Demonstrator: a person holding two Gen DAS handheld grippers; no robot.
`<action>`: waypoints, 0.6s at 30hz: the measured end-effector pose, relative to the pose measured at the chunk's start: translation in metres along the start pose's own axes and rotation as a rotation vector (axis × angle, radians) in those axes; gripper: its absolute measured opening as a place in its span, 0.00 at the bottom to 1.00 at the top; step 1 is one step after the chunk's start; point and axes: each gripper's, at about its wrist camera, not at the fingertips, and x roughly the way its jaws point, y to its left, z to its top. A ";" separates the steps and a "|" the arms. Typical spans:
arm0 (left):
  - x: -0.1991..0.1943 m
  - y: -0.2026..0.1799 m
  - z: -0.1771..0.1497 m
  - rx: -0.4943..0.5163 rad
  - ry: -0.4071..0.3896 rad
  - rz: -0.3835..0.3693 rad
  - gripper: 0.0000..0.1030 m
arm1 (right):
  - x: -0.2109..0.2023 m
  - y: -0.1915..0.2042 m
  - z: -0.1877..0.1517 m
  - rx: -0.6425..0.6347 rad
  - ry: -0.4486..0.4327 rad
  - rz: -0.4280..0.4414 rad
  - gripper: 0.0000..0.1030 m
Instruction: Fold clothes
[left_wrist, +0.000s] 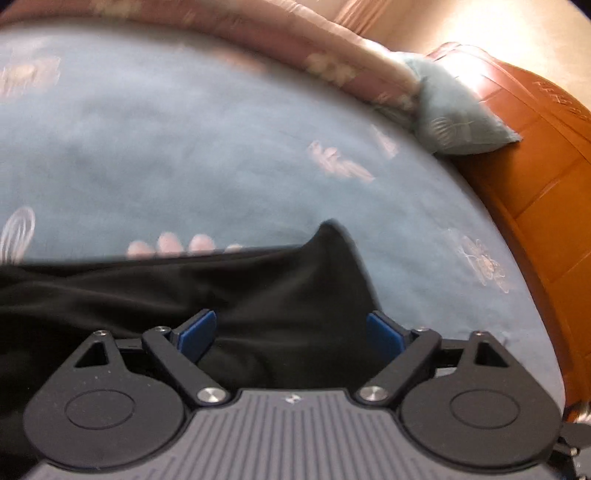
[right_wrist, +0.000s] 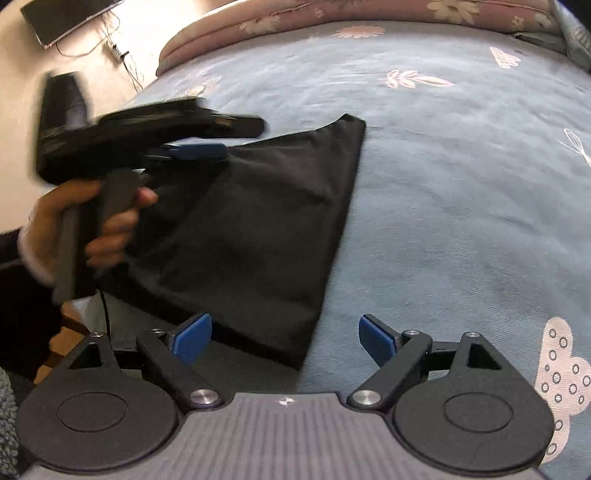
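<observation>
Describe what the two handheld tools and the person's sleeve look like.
Each tool, left and right, has a grey ribbed body, two round black discs, black linkage arms with silver screws and blue finger pads. From the right wrist view, the left tool shows a grey pistol handle with a thin black cable below. The hand on it wears a dark sleeve.

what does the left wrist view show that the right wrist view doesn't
Only the left wrist view: an orange-brown wooden bed frame at the right and a pale teal pillow against it.

Only the right wrist view: the left gripper from outside, a hand on its grip, a dark flat screen with cables on the wall, and the garment's full tapering outline.

Both: the black garment lying on the blue flowered bedsheet, the pink flowered quilt along the far edge, and each camera's own blue-padded jaws standing open; the right gripper grips nothing.
</observation>
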 end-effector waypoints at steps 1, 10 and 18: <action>-0.006 0.001 0.002 0.000 -0.010 -0.013 0.85 | 0.000 0.002 0.001 -0.005 0.003 -0.012 0.88; -0.055 0.033 -0.013 0.020 -0.084 0.068 0.89 | -0.003 0.014 0.017 -0.039 -0.015 -0.039 0.88; -0.076 0.054 -0.010 -0.058 -0.097 0.007 0.88 | -0.001 0.041 0.024 -0.120 -0.003 -0.053 0.88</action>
